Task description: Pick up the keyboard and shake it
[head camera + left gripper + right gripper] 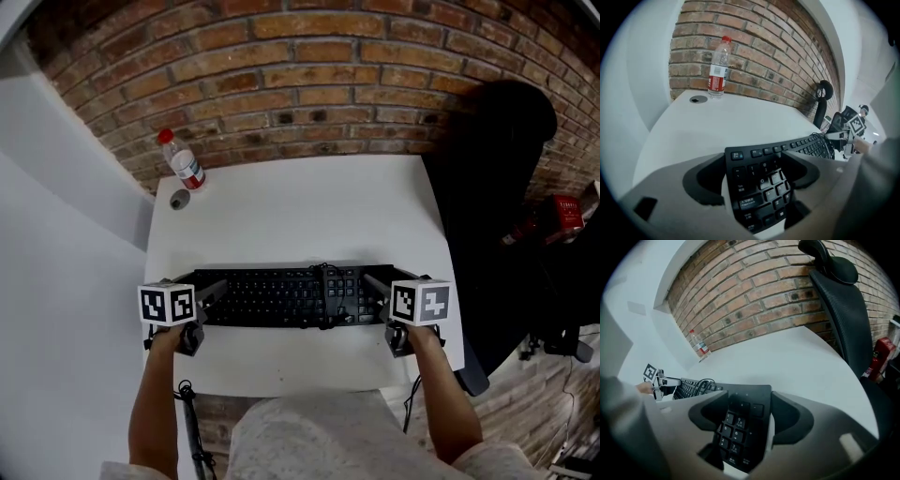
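Closest to the head camera are the person's forearms (155,403), each ending at a grey hand-held gripper with a marker cube. Between the left gripper (214,298) and the right gripper (380,298) lies the long black plastic keyboard (281,295), and each gripper is at one short end of it. It seems to rest flat on the white rectangular table (300,202). Well beyond the left gripper stands a clear plastic water bottle with a red cap (183,164).

From the left gripper view, the jaws stand wide apart with the Esc end of the keyboard between them. A pale strip shows between the keyboard's edge and the left jaw, so I judge this gripper released, not yet clamping.

From the right gripper view, the number-pad end sits between the jaws. A narrow pale strip separates it from the right jaw, so this gripper also looks unclenched. Beyond it, to its right, stands a black mesh office chair (843,301).

Only the approach seems to be done. Closing both grips, lifting and shaking are left.
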A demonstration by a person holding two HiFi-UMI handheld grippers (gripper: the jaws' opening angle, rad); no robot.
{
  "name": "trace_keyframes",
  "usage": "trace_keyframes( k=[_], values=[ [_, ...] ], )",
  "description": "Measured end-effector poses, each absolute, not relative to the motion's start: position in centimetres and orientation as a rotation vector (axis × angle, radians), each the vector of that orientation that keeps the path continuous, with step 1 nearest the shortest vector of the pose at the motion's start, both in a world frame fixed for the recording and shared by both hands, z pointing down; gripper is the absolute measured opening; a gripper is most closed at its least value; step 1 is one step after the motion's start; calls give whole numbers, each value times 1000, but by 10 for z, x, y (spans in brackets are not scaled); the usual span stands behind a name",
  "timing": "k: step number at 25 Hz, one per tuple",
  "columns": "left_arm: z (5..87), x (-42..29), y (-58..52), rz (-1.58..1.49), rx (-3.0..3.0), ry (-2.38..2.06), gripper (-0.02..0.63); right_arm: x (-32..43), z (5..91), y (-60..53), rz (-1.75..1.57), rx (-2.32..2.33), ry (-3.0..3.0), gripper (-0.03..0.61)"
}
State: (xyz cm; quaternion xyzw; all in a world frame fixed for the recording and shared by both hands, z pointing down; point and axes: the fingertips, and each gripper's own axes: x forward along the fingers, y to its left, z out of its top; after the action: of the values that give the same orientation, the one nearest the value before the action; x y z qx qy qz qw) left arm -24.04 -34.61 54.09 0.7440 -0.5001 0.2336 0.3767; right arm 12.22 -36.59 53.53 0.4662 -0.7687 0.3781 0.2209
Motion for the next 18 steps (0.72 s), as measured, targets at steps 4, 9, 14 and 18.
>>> trace_keyframes(
  k=[4,9,14,18],
  values=[
    [525,-242,-342,570,1954,-1318,356,122,522,-362,993,1321,-2150,296],
    [507,-248,-338,540,2014,-1355,344,117,506,-354,923,1364,-2183,296],
    [498,-253,-331,498,2050,-1388,327,113,493,-348,851,1391,-2205,298],
    [492,-257,-322,477,2066,-1413,313,111,487,-340,814,1392,-2224,298]
  ],
)
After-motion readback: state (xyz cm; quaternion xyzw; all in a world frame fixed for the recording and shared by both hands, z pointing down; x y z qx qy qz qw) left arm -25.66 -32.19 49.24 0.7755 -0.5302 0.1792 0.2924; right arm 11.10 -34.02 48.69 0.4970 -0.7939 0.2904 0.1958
